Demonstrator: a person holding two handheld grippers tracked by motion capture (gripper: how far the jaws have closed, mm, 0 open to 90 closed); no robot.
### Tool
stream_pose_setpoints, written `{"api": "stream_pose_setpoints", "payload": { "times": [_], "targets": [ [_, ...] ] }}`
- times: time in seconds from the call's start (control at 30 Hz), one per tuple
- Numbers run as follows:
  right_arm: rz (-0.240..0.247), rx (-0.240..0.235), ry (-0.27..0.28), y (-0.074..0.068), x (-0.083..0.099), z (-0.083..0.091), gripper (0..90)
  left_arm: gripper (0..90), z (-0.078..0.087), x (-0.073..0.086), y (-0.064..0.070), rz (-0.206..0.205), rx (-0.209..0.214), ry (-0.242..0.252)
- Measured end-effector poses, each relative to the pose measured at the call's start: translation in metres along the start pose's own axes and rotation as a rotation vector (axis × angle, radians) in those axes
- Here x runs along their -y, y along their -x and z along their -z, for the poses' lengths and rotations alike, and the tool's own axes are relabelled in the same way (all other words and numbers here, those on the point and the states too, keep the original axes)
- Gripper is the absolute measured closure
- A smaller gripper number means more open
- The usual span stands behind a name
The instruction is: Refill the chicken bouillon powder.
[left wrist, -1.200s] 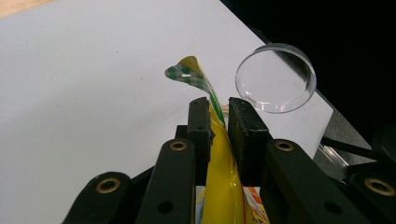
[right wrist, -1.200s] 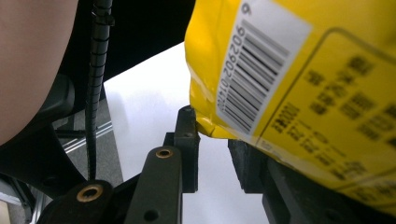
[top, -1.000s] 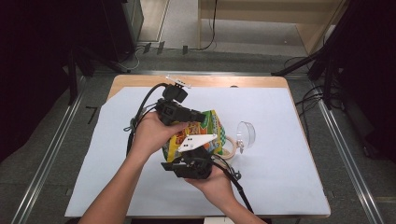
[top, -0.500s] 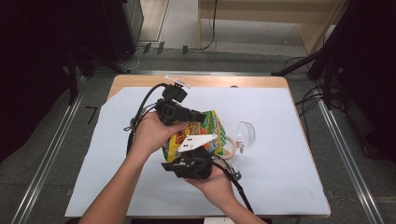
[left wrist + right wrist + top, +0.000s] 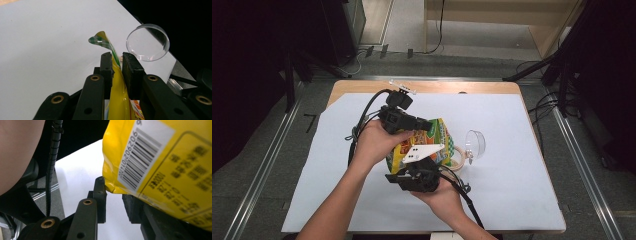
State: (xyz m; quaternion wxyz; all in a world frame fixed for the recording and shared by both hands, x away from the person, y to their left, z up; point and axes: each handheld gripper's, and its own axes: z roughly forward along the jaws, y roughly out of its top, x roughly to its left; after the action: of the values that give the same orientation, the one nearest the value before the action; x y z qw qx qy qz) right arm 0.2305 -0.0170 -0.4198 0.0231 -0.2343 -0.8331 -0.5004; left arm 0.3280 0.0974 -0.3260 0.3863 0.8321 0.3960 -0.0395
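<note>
A yellow snack bag (image 5: 434, 137) with green and red print is held up over the white sheet at the table's middle. My left gripper (image 5: 427, 124) comes in from the left and is shut on the bag's top edge; in the left gripper view (image 5: 116, 58) the yellow film (image 5: 117, 95) is pinched between the jaws. My right gripper (image 5: 419, 162) sits just below the bag, pointing at it. In the right gripper view (image 5: 113, 190) the jaws stand apart, and the bag's barcode corner (image 5: 140, 162) hangs over the gap and the right jaw.
A clear round plastic dish (image 5: 475, 144) stands on edge right of the bag, also seen as a dish (image 5: 148, 42) past the left jaws. A tape roll (image 5: 457, 156) lies beside the bag. The white sheet (image 5: 522, 190) covers the wooden table (image 5: 437, 86).
</note>
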Motion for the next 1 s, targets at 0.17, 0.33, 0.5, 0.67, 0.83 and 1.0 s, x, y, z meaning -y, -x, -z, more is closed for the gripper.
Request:
{"api": "stream_pose_setpoints", "payload": {
  "times": [0.17,0.33,0.5,0.67,0.83,1.0],
  "targets": [
    [0.000,0.000,-0.002,0.0000,-0.0003,0.0003,74.9,79.1,0.0004,-0.0001,0.0003,-0.003,0.000,0.003],
    [0.002,0.004,-0.001,-0.0006,-0.0008,0.0014,74.9,79.1,0.0007,-0.0005,-0.0005,0.003,0.006,0.004],
    [0.006,0.006,-0.003,-0.0001,-0.0005,0.0011,74.9,79.0,0.0006,-0.0002,0.0004,-0.003,0.004,0.009],
    [0.012,0.013,0.001,-0.0013,-0.0011,0.0015,74.7,79.1,0.0024,-0.0003,-0.0002,-0.002,0.003,0.014],
    [0.015,0.019,0.000,0.0002,-0.0007,0.0006,74.7,79.1,0.0012,-0.0006,-0.0005,-0.003,-0.003,0.014],
    [0.017,0.029,0.002,0.0033,-0.0004,0.0005,74.5,79.0,-0.0019,-0.0038,-0.0020,-0.010,-0.004,0.010]
  ]
}}
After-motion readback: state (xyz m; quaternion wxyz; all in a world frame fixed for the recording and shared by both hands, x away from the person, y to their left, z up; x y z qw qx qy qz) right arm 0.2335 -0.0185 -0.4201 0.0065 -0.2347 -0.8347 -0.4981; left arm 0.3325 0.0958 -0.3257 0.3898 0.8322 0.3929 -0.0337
